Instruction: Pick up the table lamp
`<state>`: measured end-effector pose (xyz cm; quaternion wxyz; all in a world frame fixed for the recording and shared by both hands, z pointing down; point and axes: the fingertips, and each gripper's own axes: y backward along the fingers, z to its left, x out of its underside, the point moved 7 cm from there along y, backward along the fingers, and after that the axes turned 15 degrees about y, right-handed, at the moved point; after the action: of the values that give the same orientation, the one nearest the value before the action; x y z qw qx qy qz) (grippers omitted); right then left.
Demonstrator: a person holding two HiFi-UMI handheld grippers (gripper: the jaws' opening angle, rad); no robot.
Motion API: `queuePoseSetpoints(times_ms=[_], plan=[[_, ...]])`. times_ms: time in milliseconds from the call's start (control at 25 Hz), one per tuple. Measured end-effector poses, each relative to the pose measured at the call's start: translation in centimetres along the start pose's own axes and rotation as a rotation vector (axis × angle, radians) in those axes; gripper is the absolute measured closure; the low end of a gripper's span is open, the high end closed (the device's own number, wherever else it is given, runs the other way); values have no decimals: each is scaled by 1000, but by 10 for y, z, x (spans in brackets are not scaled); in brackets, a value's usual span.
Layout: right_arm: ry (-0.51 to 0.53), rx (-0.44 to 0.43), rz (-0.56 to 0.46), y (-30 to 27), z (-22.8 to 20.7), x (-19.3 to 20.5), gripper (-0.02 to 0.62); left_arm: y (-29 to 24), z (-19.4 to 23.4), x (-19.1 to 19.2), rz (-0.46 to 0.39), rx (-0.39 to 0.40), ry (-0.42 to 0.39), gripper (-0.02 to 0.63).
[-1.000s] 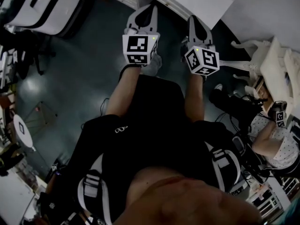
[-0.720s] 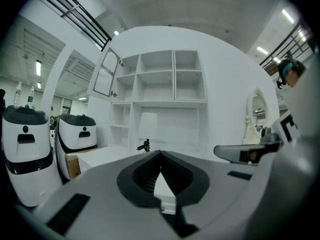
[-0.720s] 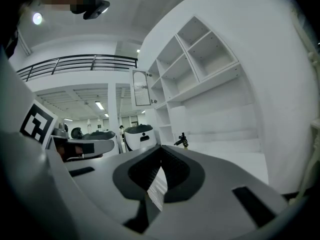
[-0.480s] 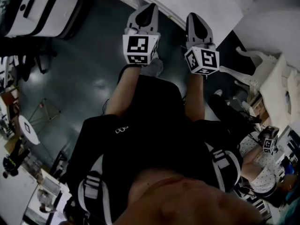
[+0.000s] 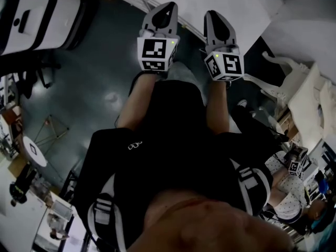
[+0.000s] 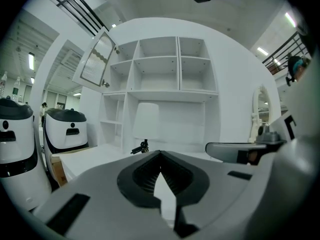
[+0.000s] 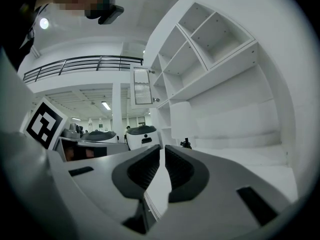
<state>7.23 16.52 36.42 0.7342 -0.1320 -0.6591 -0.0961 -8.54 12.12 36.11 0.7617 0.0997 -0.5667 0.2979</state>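
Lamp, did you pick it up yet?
Not yet. Done: only lining up. The left gripper and right gripper face the lamp, which stands on the desk under the shelves. In hand: nothing, both grippers are shut and empty. To do: reach it, open, grip, lift.

A white desktop point(image 6: 95, 159) runs below a white shelf unit point(image 6: 165, 64) of open compartments that rises along its back edge. Near that back edge, toward the desktop's left end, stands a white-shaded table lamp point(image 6: 145, 120) with a small black jointed fitting at its foot. Past the desktop's left end, white rounded machines point(image 6: 67, 131) with black bands stand on the dark glossy floor point(image 5: 89, 67)
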Motion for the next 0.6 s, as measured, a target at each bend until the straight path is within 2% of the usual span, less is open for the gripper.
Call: queuePoseSetpoints(times_ms=[120, 320, 600], plan=[[-12, -28, 11, -9, -2, 6, 515, -7, 4, 1, 10, -5, 12, 597], [6, -58, 28, -35, -8, 22, 509, -28, 20, 13, 25, -17, 26, 597], [-15, -96, 61, -78, -30, 52, 480, -71, 33, 27, 92, -25, 51, 597]])
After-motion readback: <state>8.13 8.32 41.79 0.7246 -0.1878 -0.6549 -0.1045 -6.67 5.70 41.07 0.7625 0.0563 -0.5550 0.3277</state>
